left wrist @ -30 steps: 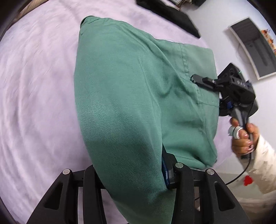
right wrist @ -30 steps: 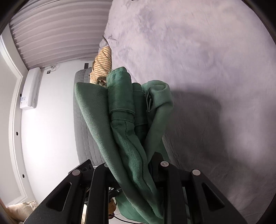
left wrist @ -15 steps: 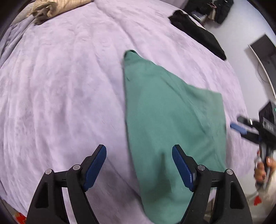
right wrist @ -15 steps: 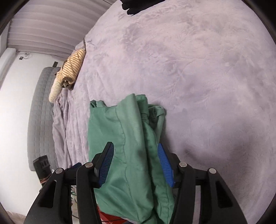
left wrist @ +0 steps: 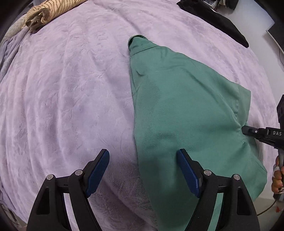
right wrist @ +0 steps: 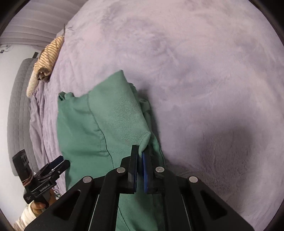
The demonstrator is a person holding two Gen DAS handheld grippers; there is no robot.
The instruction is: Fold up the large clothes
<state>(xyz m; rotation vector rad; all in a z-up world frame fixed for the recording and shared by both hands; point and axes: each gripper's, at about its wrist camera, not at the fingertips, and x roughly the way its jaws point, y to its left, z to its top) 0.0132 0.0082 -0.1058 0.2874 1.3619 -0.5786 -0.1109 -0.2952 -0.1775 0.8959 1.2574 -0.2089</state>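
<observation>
A green garment (left wrist: pixel 186 106) lies folded lengthwise on the lilac bed cover (left wrist: pixel 71 97). My left gripper (left wrist: pixel 142 160) hangs open above the garment's near left edge, and its blue pads (left wrist: pixel 187 170) touch no cloth. In the right wrist view the same garment (right wrist: pixel 99 124) is bunched, and my right gripper (right wrist: pixel 140 153) is shut on a raised fold at its near edge. From the left wrist view the right gripper (left wrist: pixel 248 130) shows at the garment's right side, its tips against the cloth. The left gripper (right wrist: pixel 60 163) appears low on the left.
A rolled striped beige cloth (left wrist: pixel 40 14) lies at the far left corner of the bed, also seen as a striped roll (right wrist: pixel 48 58). A black garment (left wrist: pixel 218 19) lies at the far right. A grey padded headboard (right wrist: pixel 17 115) borders the bed. A hand (left wrist: pixel 276 179) grips the right handle.
My left gripper let go of the green garment and opened; the garment dropped from hanging onto the bed. My right gripper opened, then shut again on a fold at the edge.
</observation>
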